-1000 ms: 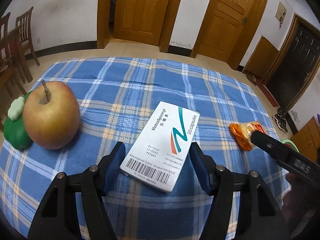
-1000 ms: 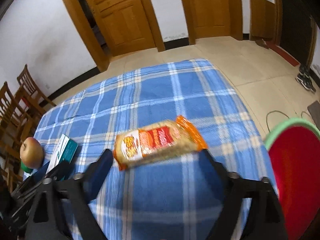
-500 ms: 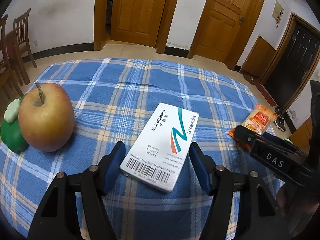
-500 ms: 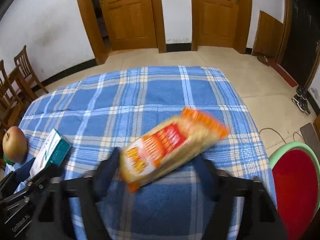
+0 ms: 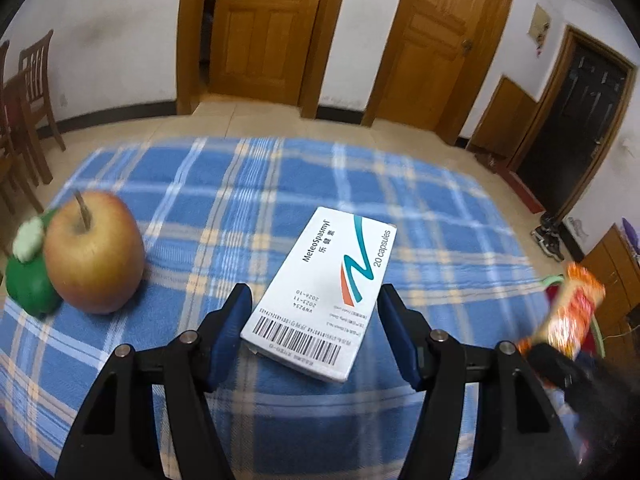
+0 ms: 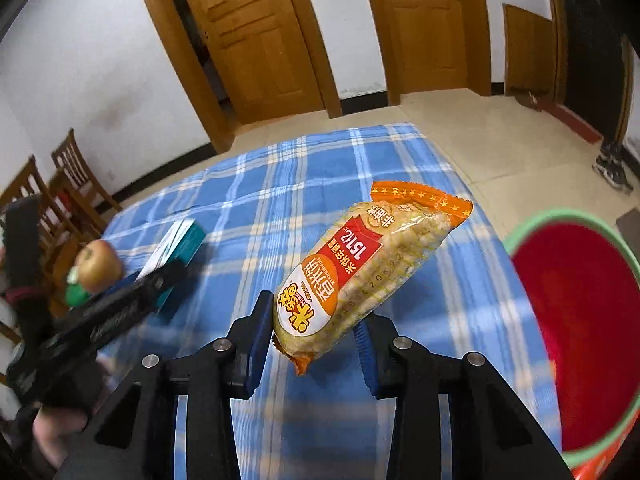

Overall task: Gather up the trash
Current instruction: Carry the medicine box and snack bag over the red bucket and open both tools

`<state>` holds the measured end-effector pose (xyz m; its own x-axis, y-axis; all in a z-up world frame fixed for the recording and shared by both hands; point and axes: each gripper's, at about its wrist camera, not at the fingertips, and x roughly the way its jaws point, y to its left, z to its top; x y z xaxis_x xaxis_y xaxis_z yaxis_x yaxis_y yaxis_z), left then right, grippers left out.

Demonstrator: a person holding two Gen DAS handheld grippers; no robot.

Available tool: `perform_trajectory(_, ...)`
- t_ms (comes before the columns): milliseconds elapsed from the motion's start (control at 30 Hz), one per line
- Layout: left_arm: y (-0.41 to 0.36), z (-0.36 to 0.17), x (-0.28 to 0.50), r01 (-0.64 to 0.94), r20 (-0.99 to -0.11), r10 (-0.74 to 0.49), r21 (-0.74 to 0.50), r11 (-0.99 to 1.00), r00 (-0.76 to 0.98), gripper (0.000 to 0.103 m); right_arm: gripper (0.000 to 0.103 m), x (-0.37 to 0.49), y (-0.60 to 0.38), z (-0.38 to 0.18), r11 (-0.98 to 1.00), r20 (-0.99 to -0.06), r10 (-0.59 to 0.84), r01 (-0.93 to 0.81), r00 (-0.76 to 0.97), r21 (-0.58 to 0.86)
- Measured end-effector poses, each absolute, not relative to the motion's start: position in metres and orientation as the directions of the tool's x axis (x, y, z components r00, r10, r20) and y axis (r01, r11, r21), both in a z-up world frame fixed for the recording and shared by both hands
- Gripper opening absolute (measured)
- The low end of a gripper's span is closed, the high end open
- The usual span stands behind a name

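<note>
The right gripper has its jaws clamped on the lower end of the orange snack packet, which it holds up off the blue plaid tablecloth, tilted, with its far end pointing toward the red bin with the green rim at the table's right edge. The left gripper has its jaws spread to either side of the white medicine box, which lies flat on the cloth; I cannot tell whether the pads touch it. An apple and a green toy sit well to the left of the box.

Risks, as judged:
- The packet is gripped at one end only. Its wrapper looks slick, so a quick swing could let it slip or droop and land short of the bin.
- A release made before the packet is over the opening would drop it on the cloth or the floor.
- The box sits skewed between the left jaws; closing on it could twist it rather than seat it.

Against the view one second earlier, the packet lay on the cloth between parted jaws; it is now lifted and gripped. The left gripper and box are unchanged in relation.
</note>
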<state>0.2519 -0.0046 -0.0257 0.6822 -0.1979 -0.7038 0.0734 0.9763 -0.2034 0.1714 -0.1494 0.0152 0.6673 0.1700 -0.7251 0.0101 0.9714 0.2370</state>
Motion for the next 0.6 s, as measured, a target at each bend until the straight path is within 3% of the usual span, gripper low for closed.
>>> perform_trajectory(600, -0.081, 0.059, 0.163, 0.287, -0.616, -0.39, -0.265, 0.921, 0.685, 0.065, 0.039, 0.059, -0.231, 0.063, 0.956, -0.624, 0.089, 0.108, 0.776, 0.271)
